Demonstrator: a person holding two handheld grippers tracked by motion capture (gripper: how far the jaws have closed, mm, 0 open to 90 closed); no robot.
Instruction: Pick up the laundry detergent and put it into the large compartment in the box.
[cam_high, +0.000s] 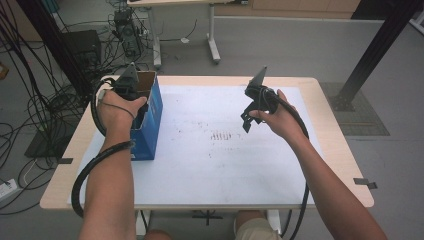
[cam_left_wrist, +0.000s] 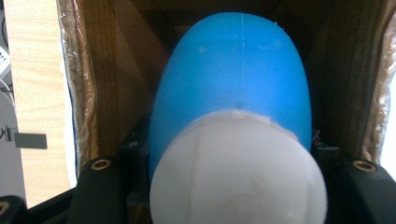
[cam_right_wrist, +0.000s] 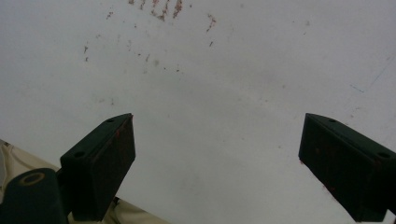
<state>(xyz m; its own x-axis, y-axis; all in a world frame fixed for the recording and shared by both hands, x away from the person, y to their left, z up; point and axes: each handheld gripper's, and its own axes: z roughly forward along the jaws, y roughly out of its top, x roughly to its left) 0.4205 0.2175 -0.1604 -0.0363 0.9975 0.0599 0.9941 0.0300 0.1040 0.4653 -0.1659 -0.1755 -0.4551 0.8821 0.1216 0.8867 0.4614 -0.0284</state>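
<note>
We see a person at a table (cam_high: 330, 145) with a white mat (cam_high: 220, 165) on top. Each hand holds a black gripper.

The left hand (cam_high: 117, 107) holds the left gripper (cam_high: 131, 82) over a blue box (cam_high: 150, 125). The box stands near the left edge of the mat and is open at the top. Its inside is brown cardboard. The gripper points down into the box.

In the left gripper view we look down into the box. A big blue and white bottle (cam_left_wrist: 233, 130) sits right between the two black jaws. The white end is close to us and the blue part goes deeper into the box. The jaws press on both sides of the bottle, so the left gripper is clamped on it. The brown walls of the box are all around the bottle.

The right hand (cam_high: 280, 117) holds the right gripper (cam_high: 248, 120) up in the air above the middle of the mat. It is well apart from the box. In the right gripper view its two jaws are wide apart, with nothing between them. Under them we see the white mat with small reddish-brown marks (cam_right_wrist: 159, 9) on it.

A black cable (cam_high: 95, 165) hangs from the left gripper and runs along the arm.
</note>
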